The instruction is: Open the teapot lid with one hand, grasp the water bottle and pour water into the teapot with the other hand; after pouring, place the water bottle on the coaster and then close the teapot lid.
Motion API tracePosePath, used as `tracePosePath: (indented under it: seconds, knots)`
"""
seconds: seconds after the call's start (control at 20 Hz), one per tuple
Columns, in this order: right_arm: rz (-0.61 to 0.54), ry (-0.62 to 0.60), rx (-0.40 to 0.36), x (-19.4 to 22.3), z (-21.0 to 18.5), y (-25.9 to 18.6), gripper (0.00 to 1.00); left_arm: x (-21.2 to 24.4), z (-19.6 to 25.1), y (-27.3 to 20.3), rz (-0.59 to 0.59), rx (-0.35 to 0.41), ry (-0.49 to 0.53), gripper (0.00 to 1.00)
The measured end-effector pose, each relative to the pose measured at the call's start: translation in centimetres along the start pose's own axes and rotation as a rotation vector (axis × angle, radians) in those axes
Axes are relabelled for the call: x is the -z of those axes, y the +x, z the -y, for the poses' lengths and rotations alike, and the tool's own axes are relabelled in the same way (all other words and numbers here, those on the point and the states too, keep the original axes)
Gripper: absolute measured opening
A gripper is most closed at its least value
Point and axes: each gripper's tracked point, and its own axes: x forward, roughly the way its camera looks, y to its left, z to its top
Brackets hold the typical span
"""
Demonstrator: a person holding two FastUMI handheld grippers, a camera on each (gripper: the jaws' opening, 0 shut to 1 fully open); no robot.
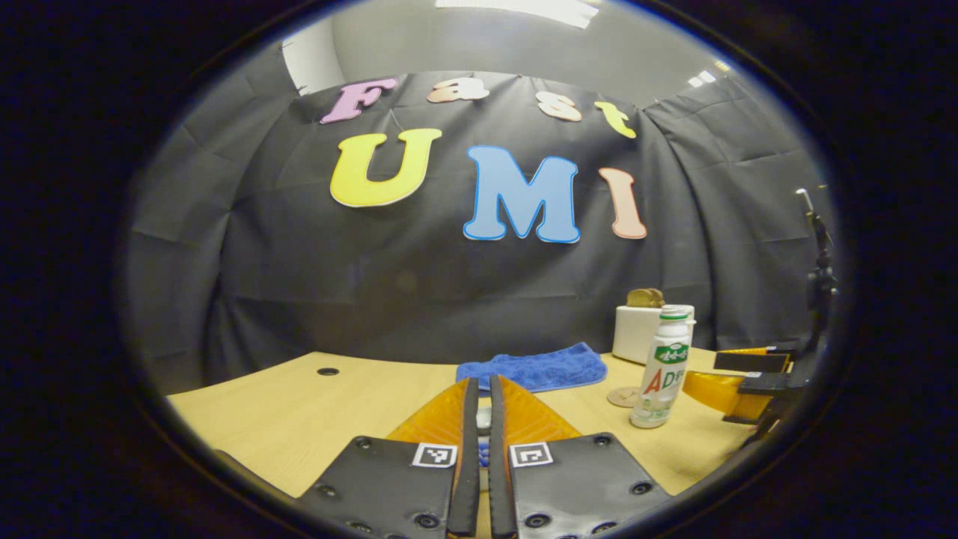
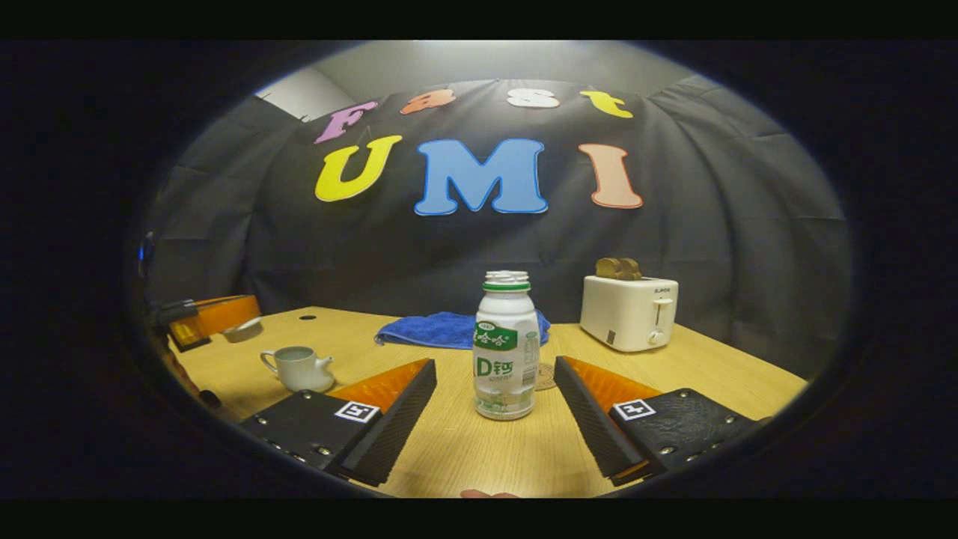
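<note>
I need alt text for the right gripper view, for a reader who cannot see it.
An upright water bottle stands on a wooden table between the open fingers of the right tool, not yet gripped. Left of it sits a white teapot without its lid; a blue cloth and a toaster stand behind.

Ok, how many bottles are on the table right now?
1. The water bottle stands upright on the table, in front of the blue towel and left of the toaster. Another could be hidden beyond these views.

Dim booth, lit from overhead; strong fisheye bending at edges
</note>
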Motion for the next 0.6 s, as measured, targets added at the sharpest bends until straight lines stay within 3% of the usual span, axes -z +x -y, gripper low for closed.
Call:
tracePosePath:
  seconds: [0.15, 0.45, 0.55, 0.6]
  knots:
    - [-0.028, -0.062, 0.039, 0.8, 0.4, 2.0, 0.98, -0.7, 0.9, -2.6, 0.010, 0.030, -0.007, 0.12]
    - [-0.066, -0.006, 0.055, 1.7, 1.0, 5.3, 0.98, -3.6, 1.8, -6.1, 0.081, 0.057, -0.014, 0.16]
    - [-0.084, 0.003, 0.065, 2.3, 1.4, 6.2, 0.98, -3.7, 2.3, -7.3, 0.079, 0.075, -0.026, 0.12]
    - [-0.095, 0.003, 0.059, 2.7, 1.2, 6.5, 0.98, -3.6, 2.7, -7.9, 0.083, 0.093, -0.029, 0.16]
